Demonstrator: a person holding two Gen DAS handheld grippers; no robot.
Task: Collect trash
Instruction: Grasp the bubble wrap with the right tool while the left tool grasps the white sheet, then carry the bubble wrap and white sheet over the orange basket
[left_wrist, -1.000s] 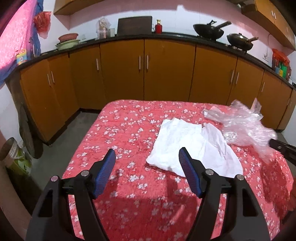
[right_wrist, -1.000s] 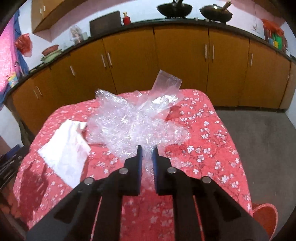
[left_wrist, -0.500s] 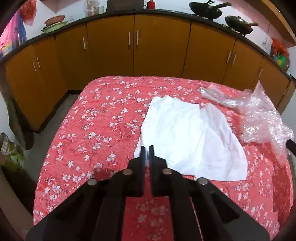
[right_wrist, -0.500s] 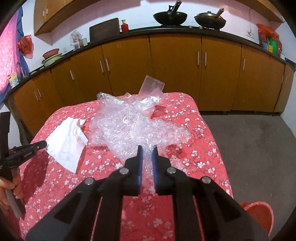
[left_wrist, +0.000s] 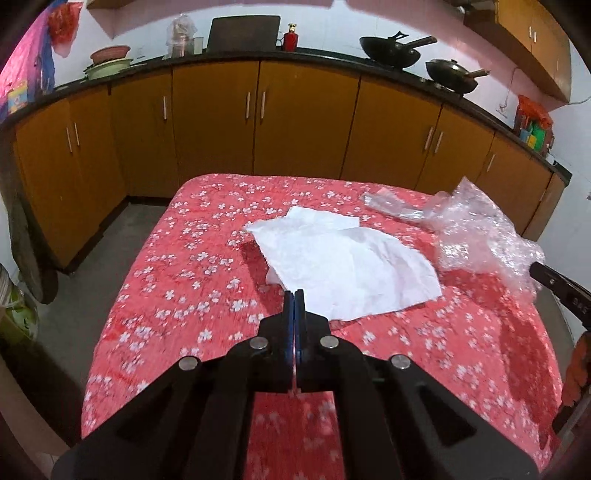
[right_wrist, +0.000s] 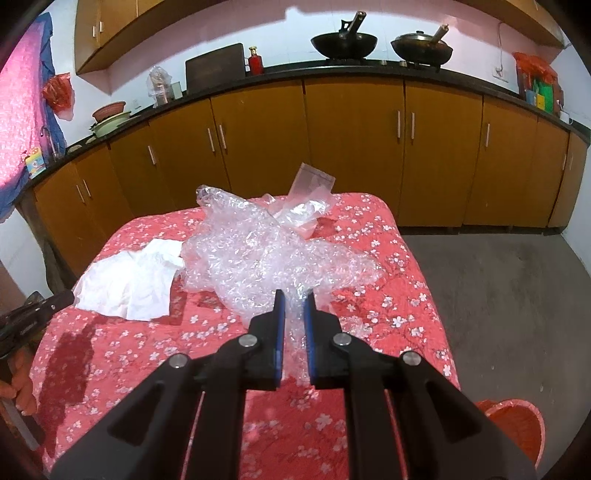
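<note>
Mid-pickup on the table (left_wrist: 155, 258): left gripper (left_wrist: 294, 295) clamped on the paper's (left_wrist: 343, 266) near corner, right gripper (right_wrist: 294, 295) pinching bubble wrap (right_wrist: 258, 254) by the right edge, lifting both binward apparently next.

Two woks (right_wrist: 343, 43) on counter; orange cabinets (left_wrist: 303, 122).

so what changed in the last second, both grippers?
Left gripper went from open to shut on the near corner of the white paper and is lifting it. Right gripper stays clamped on the bubble wrap. Table unchanged.
</note>
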